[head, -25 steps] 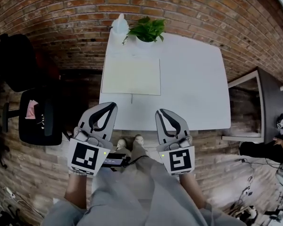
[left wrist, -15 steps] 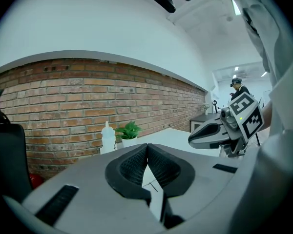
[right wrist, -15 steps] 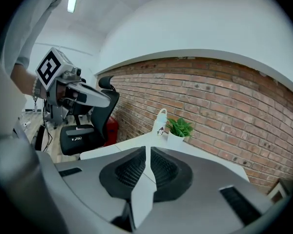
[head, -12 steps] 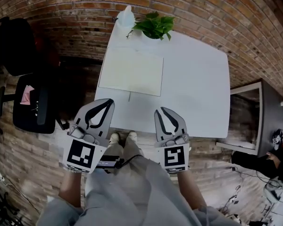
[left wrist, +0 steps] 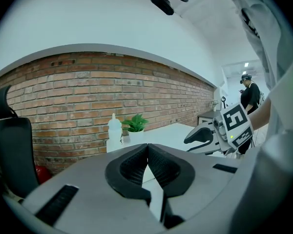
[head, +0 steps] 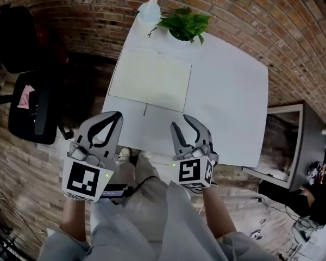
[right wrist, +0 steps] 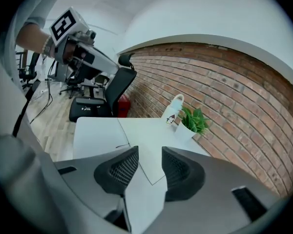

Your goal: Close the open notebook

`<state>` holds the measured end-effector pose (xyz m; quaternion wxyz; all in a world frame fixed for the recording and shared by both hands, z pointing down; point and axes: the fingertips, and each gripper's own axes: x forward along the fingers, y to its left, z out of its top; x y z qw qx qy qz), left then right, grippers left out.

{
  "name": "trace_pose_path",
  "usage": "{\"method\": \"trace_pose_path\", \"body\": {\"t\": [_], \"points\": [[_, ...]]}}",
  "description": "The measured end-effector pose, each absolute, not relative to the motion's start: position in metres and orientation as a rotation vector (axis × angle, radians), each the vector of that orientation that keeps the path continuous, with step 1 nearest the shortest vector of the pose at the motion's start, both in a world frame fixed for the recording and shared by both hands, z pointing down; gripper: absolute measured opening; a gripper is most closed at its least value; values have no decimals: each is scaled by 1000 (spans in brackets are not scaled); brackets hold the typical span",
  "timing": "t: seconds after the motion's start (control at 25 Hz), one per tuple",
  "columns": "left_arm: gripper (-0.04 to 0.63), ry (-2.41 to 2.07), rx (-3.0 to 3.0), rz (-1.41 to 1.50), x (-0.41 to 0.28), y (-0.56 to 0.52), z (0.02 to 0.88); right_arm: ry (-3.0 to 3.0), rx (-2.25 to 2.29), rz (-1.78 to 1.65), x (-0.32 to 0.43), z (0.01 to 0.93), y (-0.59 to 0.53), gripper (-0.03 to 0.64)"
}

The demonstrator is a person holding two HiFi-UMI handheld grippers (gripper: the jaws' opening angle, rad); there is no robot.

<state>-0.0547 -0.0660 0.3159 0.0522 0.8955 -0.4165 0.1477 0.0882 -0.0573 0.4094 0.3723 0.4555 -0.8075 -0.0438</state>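
The open notebook (head: 149,80) lies flat on the white table (head: 228,102), its pale pages up, at the table's left half. In the right gripper view the notebook (right wrist: 145,141) shows past the jaws. Both grippers hover over the table's near edge, short of the notebook. My left gripper (head: 115,116) is shut and holds nothing; its pads meet in its own view (left wrist: 147,146). My right gripper (head: 181,123) has its jaws opening, and only the bare table shows through the gap in its own view (right wrist: 150,155).
A potted plant (head: 187,25) and a white bottle (head: 149,8) stand at the table's far edge, behind the notebook. A black office chair (head: 32,107) is at the left of the table. A dark desk (head: 296,140) stands to the right. Brick wall behind.
Both grippers have sunk toward the table's near edge. The right gripper's jaws, shut before, now stand apart. The left gripper stays shut.
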Motion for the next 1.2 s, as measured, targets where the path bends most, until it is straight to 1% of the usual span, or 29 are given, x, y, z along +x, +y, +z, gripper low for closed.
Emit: {"method": "trace_pose_path", "body": {"t": [0.28, 0.6, 1.2], "points": [[18, -1303, 2689, 485, -57, -77, 328, -1965, 989, -242, 94, 450, -77, 153], [18, -1337, 2646, 509, -61, -88, 346, -1893, 861, -297, 100, 488, -95, 153], [18, -1375, 2593, 507, -66, -104, 362, -1791, 628, -431, 90, 532, -107, 155]]}}
